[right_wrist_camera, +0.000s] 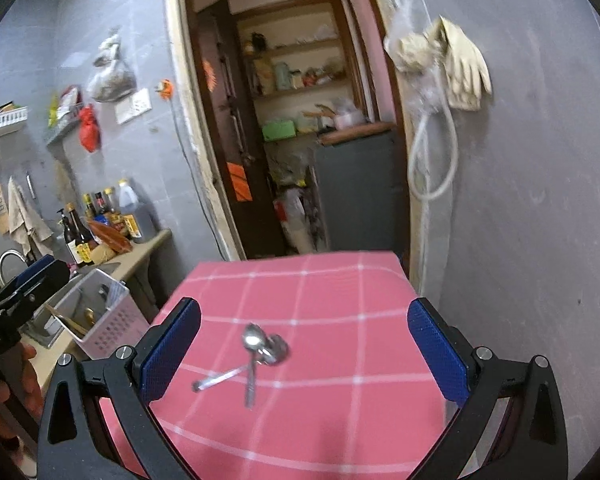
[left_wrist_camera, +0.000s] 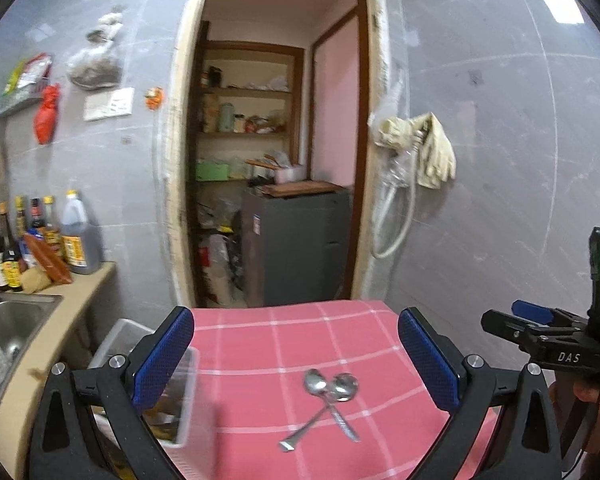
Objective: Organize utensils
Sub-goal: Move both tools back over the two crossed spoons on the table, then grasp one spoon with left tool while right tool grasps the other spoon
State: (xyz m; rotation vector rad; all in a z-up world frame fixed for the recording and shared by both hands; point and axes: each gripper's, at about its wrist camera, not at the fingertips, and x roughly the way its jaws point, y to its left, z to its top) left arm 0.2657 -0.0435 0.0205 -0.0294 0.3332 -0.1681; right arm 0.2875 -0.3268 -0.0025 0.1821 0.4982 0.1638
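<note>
Two metal spoons lie crossed on the pink checked tablecloth; they also show in the right wrist view. My left gripper is open and empty, held above and in front of the spoons. My right gripper is open and empty, also held above them. A white slotted utensil basket with some utensils inside stands at the table's left edge; in the left wrist view the basket sits behind my left finger. The right gripper shows at the right in the left wrist view.
A counter with a steel sink and several sauce bottles is at the left. An open doorway with shelves and a grey cabinet lies beyond the table. Gloves hang on the right wall.
</note>
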